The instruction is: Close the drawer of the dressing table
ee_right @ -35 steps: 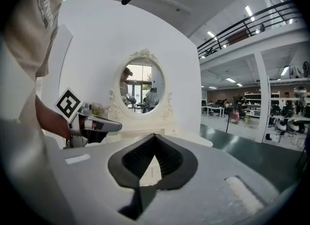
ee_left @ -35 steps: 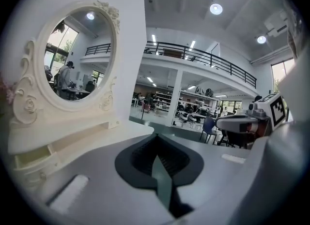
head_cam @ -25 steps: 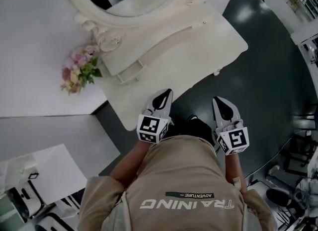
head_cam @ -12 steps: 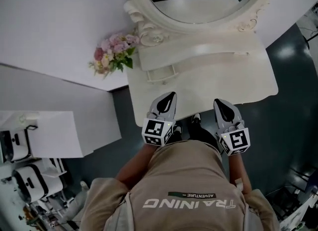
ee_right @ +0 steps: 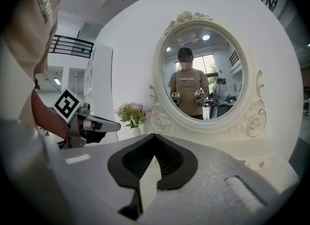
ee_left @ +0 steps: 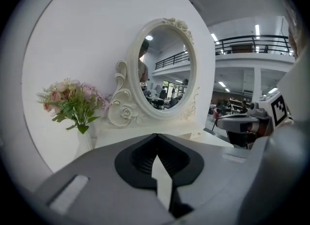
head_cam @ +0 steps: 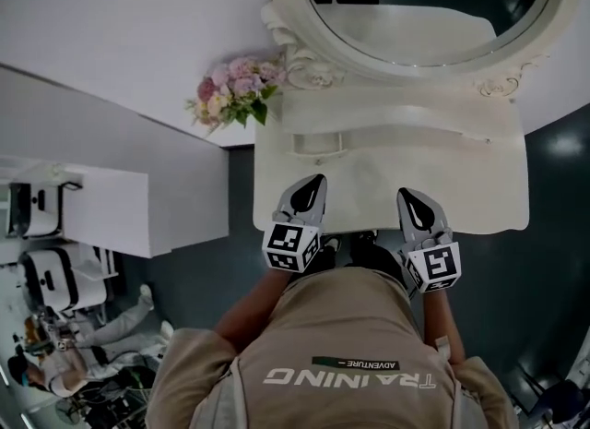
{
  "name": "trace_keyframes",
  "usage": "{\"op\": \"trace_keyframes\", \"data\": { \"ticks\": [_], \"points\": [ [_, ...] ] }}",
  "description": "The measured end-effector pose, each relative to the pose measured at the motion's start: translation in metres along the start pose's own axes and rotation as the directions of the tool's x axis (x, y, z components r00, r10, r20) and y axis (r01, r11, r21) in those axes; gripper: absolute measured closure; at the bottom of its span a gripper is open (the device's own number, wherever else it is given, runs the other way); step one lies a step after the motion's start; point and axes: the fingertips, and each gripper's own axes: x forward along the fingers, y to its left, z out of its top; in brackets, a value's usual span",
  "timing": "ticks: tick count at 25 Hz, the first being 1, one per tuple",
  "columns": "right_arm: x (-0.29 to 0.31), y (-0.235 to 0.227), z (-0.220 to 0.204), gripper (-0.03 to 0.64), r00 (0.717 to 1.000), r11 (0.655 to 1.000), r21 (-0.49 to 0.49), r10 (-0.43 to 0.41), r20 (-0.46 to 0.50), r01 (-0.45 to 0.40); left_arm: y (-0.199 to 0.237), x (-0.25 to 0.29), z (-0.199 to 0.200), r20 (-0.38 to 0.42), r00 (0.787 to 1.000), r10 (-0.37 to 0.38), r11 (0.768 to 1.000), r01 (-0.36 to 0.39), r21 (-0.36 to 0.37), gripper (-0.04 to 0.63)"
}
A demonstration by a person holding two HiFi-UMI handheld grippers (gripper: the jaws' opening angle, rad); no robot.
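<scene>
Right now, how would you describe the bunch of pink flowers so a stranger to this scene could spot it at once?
Find the cream dressing table with the big oval mirror in a carved frame. Just left of that frame's lower scroll stands the bunch of pink and pale flowers with green leaves. Everything around it is plain white or cream.

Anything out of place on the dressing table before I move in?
Only the small drawer below the mirror's left side: it juts out of the dressing table's upper tier instead of sitting flush. The flowers stand upright, and nothing looks spilled or damaged.
</scene>
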Motion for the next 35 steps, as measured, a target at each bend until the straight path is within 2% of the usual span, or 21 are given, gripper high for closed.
{"op": "trace_keyframes", "data": {
  "ticks": [5, 10, 13, 20, 28, 35],
  "points": [
    [0.017, -0.015, -0.002, 0.615, 0.997, 0.997, -0.034, 0.074, -0.034, -0.075, 0.01, 0.008, -0.001, -0.014, 0.996, 0.085, 0.993, -0.086, -0.082, 0.578],
    [0.035, -0.009, -0.002, 0.615, 0.984, 0.983, -0.057, 0.171, -0.046, -0.174, 0.015, 0.008, -0.005, -0.024, 0.987, 0.157, 0.984, -0.158, -0.083, 0.578],
    [0.045, -0.004, -0.002, 0.615, 0.976, 0.974, -0.066, 0.211, -0.058, -0.215, 0.016, 0.008, -0.011, -0.034, 0.983, 0.18, 0.982, -0.182, -0.057, 0.578],
    [0.064, 0.005, -0.002, 0.615, 0.963, 0.96, -0.092, 0.254, -0.092, -0.263, 0.029, 0.016, -0.038, -0.094, 0.98, 0.175, 0.979, -0.183, -0.084, 0.578],
    [0.074, 0.005, -0.012, 0.615, 0.963, 0.97, -0.067, 0.222, -0.15, -0.234, 0.045, 0.039, -0.074, -0.184, 0.976, 0.116, 0.985, -0.137, -0.102, 0.578],
    [0.094, 0.013, -0.006, 0.615, 0.957, 0.964, -0.08, 0.238, -0.168, -0.253, 0.067, 0.061, -0.114, -0.293, 0.951, 0.096, 0.981, -0.14, -0.133, 0.578]
  ]
}}
